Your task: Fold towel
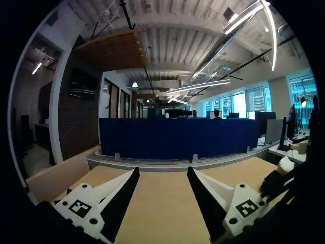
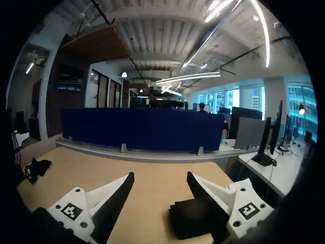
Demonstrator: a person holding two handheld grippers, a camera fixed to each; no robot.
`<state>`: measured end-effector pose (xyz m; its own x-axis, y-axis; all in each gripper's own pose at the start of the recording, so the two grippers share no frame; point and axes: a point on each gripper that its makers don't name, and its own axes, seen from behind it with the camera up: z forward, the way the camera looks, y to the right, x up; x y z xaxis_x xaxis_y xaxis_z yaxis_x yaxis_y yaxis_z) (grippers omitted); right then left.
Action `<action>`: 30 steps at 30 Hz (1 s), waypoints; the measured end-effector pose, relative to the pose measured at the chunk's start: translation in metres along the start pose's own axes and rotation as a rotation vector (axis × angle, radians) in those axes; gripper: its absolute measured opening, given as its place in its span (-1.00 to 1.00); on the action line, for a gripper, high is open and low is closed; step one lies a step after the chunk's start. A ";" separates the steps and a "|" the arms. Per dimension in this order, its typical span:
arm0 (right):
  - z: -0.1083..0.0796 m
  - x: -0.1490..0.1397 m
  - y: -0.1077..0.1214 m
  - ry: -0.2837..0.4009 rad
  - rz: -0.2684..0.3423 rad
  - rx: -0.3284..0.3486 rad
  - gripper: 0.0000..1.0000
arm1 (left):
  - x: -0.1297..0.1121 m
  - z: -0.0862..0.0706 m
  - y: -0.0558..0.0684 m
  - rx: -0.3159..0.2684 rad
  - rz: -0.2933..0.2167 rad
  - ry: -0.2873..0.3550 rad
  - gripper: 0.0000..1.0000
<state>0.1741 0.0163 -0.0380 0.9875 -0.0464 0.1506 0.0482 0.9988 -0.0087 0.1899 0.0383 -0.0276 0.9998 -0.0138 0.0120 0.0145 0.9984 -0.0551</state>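
The left gripper (image 1: 163,170) is being held released above a pale wooden tabletop (image 1: 162,213). Its two white plastic fingers (image 1: 103,195), black on their inner faces, are being kept well apart, and nothing is being gripped between them. In the left gripper view only bare wood is being framed between the fingers. A long dark blue fabric partition (image 1: 178,138) is being shown along the far edge of the table, standing upright on a grey rail (image 1: 170,163). A dark shape (image 1: 280,181) is being cut off at the right edge of this view; what it is cannot be told.

The right gripper (image 2: 159,175) is likewise being held released, its fingers being spread wide over the same tabletop (image 2: 154,191) with nothing clamped between them. The black folded towel (image 2: 191,217) is being seen in the right gripper view lying flat on the wood, low in the frame and just beside the right-hand finger, which is partly covering it. Whether that finger is touching the cloth cannot be told. A small black object (image 2: 36,166) is being shown far off on the left of the table, too small to be identified. The blue partition (image 2: 138,128) is again being seen behind the table, and black computer monitors (image 2: 268,136) are being shown standing on a white side desk (image 2: 264,168) to the right.
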 end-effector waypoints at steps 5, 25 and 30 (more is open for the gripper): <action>0.005 0.008 -0.008 0.005 0.039 -0.001 1.00 | -0.012 0.004 0.001 -0.006 0.027 0.010 0.73; 0.026 0.003 -0.031 0.017 0.067 -0.016 1.00 | -0.110 0.015 -0.032 0.072 0.020 0.038 0.73; 0.030 -0.001 -0.032 0.024 0.057 -0.012 1.00 | -0.134 0.020 -0.034 0.072 0.038 0.043 0.74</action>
<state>0.1675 -0.0154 -0.0080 0.9920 0.0099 0.1258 -0.0064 0.9996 -0.0281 0.0557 0.0070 -0.0075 0.9992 0.0236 -0.0317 -0.0230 0.9996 0.0171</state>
